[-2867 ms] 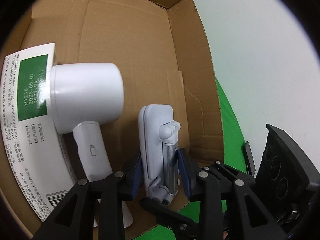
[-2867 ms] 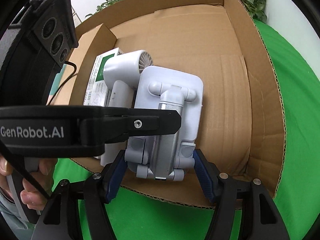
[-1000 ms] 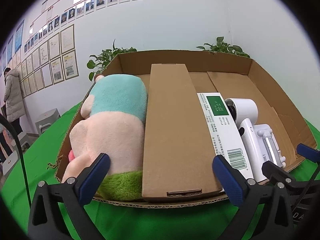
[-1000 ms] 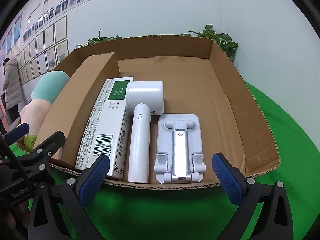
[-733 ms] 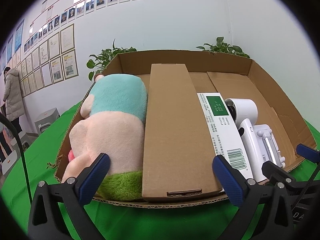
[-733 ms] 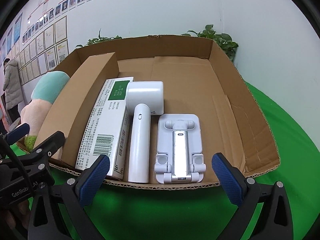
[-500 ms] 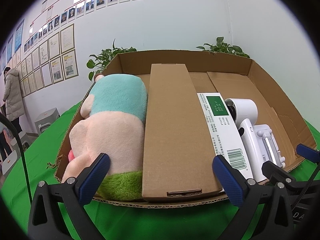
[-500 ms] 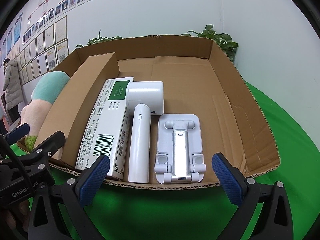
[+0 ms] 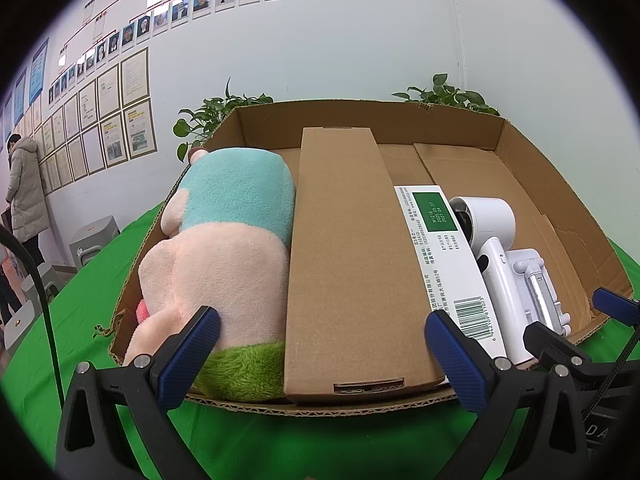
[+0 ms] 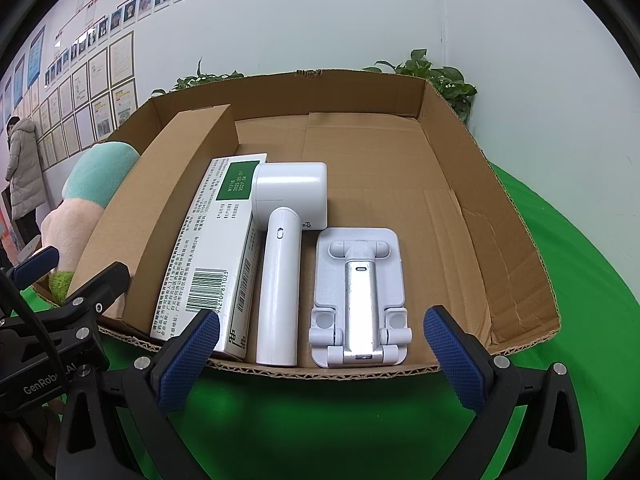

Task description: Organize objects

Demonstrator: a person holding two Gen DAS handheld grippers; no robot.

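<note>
An open cardboard box [image 9: 552, 176] [image 10: 496, 200] sits on a green cloth. Side by side in it lie a plush toy [image 9: 224, 248] [image 10: 96, 176], a long brown carton [image 9: 344, 248] [image 10: 168, 184], a white-and-green packet [image 9: 444, 252] [image 10: 212, 248], a white hair dryer [image 9: 496, 248] [image 10: 284, 240] and a white phone stand [image 9: 536, 284] [image 10: 360, 292]. My left gripper [image 9: 320, 354] is open and empty in front of the box's near wall. My right gripper [image 10: 320, 354] is open and empty in front of the phone stand.
The green cloth [image 10: 592, 280] surrounds the box. Potted plants [image 9: 212, 120] [image 10: 440, 76] stand behind it against a white wall with framed papers. A person in a pale coat [image 9: 24, 184] stands far left. The left gripper's body [image 10: 52, 320] shows at the right wrist view's left.
Both grippers let go of the phone stand, which now lies flat in the box, and pulled back to the box's near side. Nothing has moved in the last second.
</note>
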